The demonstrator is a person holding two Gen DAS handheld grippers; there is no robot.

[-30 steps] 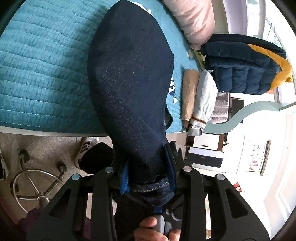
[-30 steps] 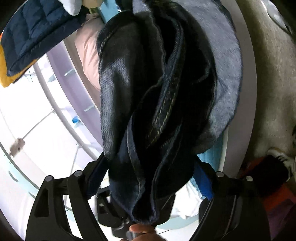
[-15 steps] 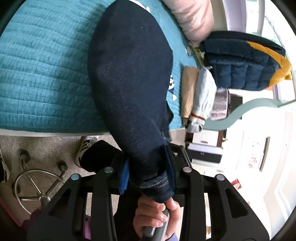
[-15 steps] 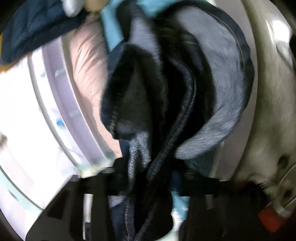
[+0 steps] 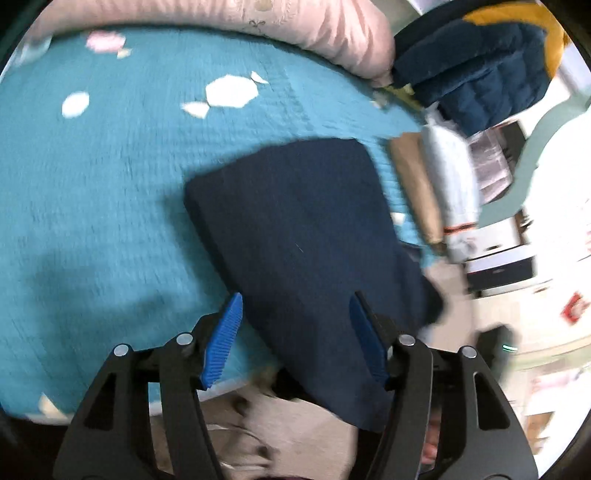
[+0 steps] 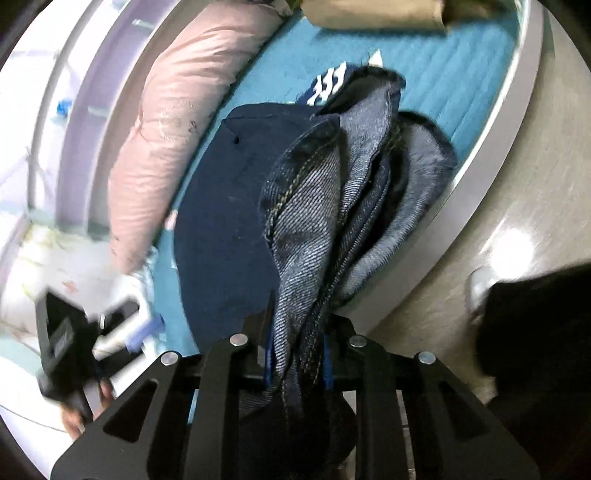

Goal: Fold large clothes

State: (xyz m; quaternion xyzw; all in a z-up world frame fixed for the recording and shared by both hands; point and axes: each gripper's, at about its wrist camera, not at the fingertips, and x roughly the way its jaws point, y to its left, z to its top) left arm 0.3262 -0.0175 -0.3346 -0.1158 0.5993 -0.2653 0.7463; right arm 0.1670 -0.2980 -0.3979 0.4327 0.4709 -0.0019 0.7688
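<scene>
Dark blue jeans (image 5: pixel 303 221) lie folded on the teal quilted bed (image 5: pixel 110 166), with one end hanging over the bed's edge toward me. My left gripper (image 5: pixel 295 341) is opening. The cloth runs between its blue pads (image 5: pixel 225 339), and the left pad stands clear of it. In the right wrist view the jeans (image 6: pixel 229 221) spread across the bed, and their bunched, stitched denim end (image 6: pixel 317 206) rises into my right gripper (image 6: pixel 299 365). Those jaws are closing and pinch that bundle tightly.
A pink pillow (image 5: pixel 295 33) lies along the bed's far side. A navy and yellow padded jacket (image 5: pixel 476 62) and rolled tan (image 5: pixel 417 192) and pale grey clothes (image 5: pixel 450 192) sit at the right end. A person's dark leg (image 6: pixel 535 332) stands on the beige floor beside the bed frame (image 6: pixel 491 122).
The left gripper has let go of the jeans' end, opened, and swung over the bed. The right gripper has shut on the bunched denim and rolled as it rose.
</scene>
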